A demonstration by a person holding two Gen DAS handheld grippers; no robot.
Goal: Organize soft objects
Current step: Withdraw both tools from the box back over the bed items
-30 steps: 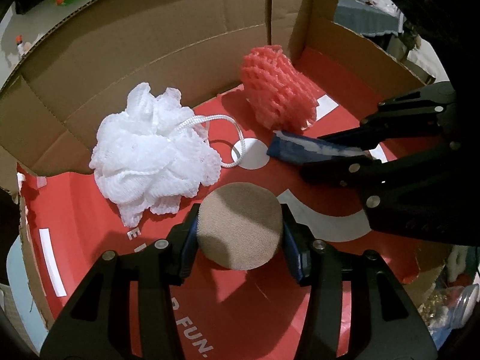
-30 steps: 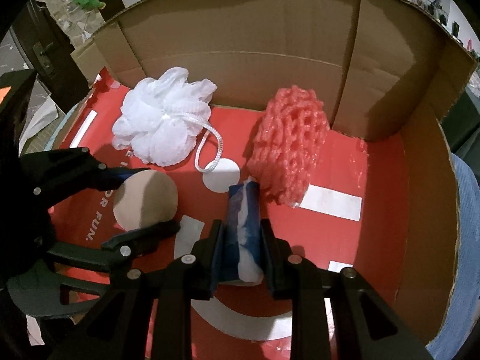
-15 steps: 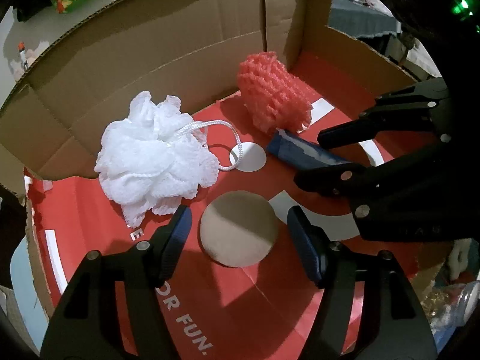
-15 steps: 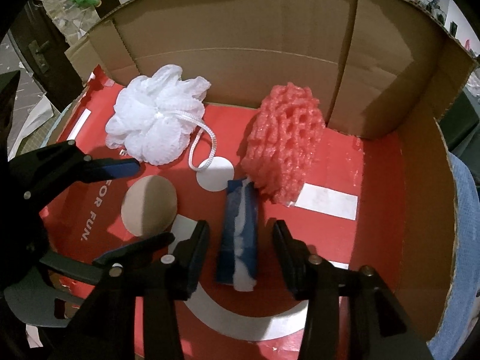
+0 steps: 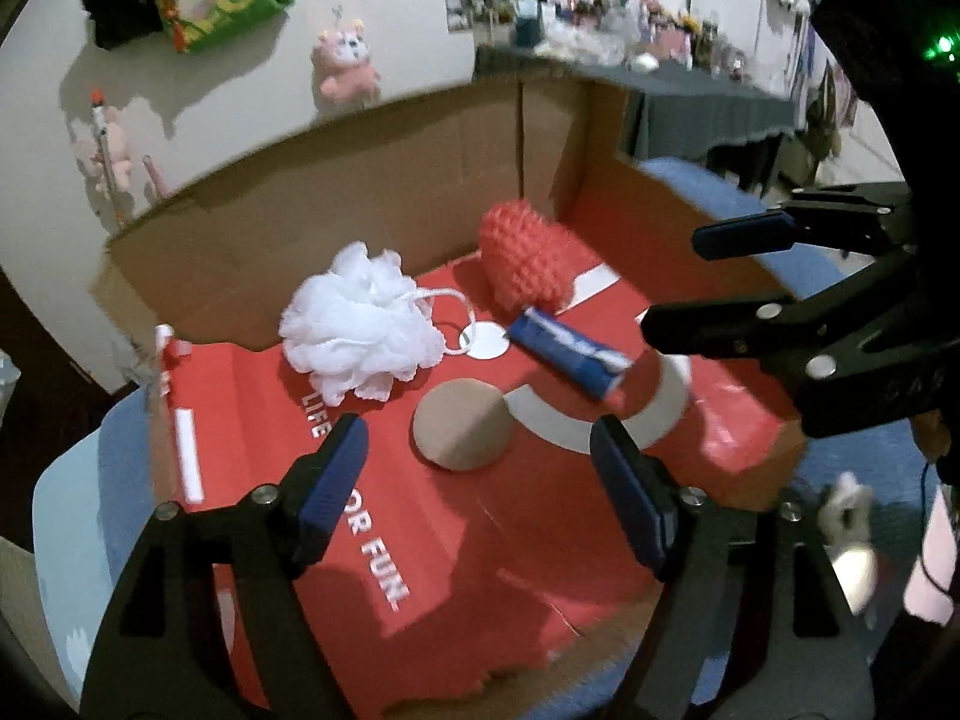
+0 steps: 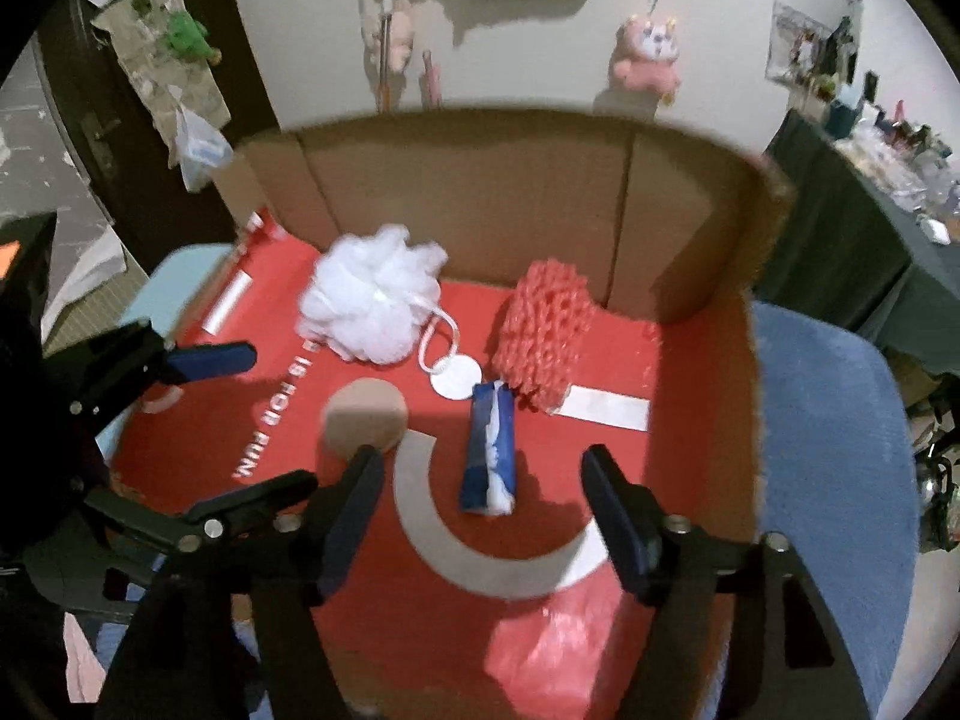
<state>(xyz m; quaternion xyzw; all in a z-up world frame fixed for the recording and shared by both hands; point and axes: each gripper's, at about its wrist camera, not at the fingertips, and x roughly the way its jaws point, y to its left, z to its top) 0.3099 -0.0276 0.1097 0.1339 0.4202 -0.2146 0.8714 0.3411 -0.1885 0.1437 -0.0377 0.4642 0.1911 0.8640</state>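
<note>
Left wrist view has the left gripper (image 5: pixel 477 456) hanging above the red-printed cardboard box floor (image 5: pixel 420 540) with its jaws wide apart, nothing in them. Just past its fingertips lies the round tan flat pad (image 5: pixel 462 425). Behind that sits the fluffy white mesh bath pouf (image 5: pixel 360 333) with its cord loop, and the coral-red foam net sleeve (image 5: pixel 531 258) stands near the brown back wall. A rolled blue and white cloth (image 5: pixel 567 353) lies between the pad and the net sleeve. Right gripper (image 6: pixel 483 483) is spread open too, raised over that roll (image 6: pixel 492 447), touching nothing. All four soft items rest inside the box
</note>
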